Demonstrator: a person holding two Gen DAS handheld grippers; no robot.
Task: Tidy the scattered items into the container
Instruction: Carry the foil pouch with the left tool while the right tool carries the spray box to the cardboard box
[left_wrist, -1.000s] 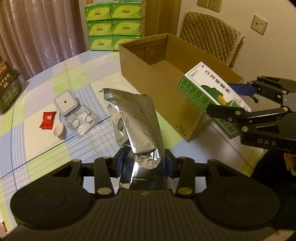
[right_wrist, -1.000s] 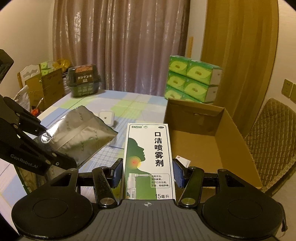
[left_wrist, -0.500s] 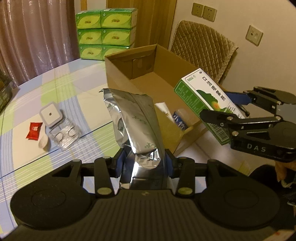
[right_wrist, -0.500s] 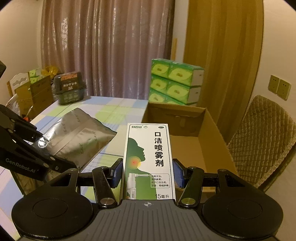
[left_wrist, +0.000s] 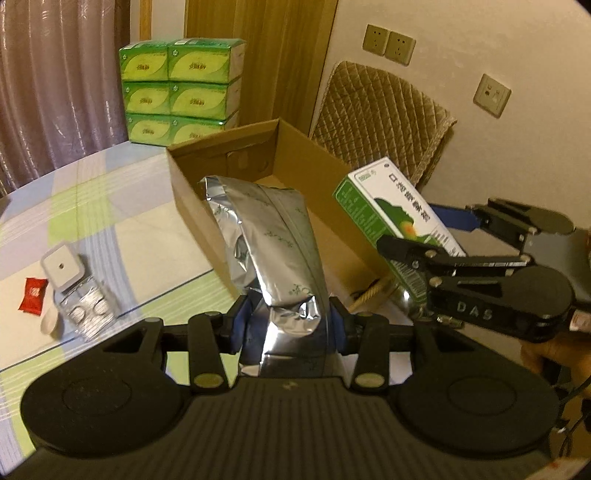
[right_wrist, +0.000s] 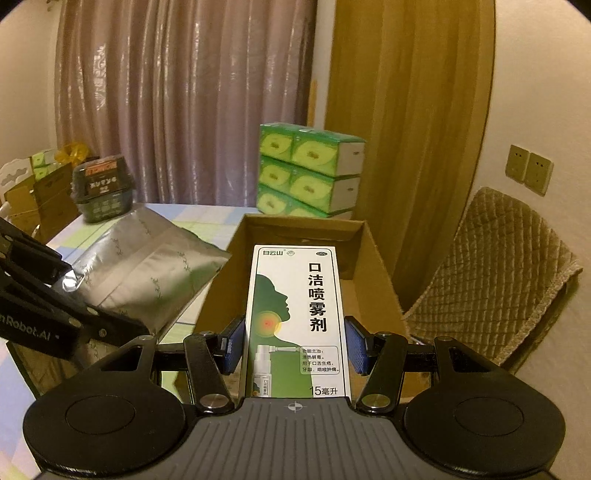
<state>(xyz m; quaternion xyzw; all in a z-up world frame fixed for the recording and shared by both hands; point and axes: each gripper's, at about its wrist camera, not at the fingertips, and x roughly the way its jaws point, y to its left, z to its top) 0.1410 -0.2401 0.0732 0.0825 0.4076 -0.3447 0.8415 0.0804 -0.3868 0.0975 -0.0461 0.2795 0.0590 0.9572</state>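
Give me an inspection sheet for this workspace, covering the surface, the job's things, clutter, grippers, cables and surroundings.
Surface: table under a checked cloth.
Job's things: open cardboard box; silver foil pouch and green-white spray carton held up near the box; still on the cloth: white square device, blister pack, red sachet.
Clutter: dark basket at the far edge.
Grippers: left gripper shut on the pouch; right gripper shut on the carton.
Cables: nothing seen.
Surroundings: stacked tissue packs, quilted chair, curtain, wall sockets.

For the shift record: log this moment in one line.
left gripper: holds foil pouch | right gripper: holds spray box | both at cardboard box
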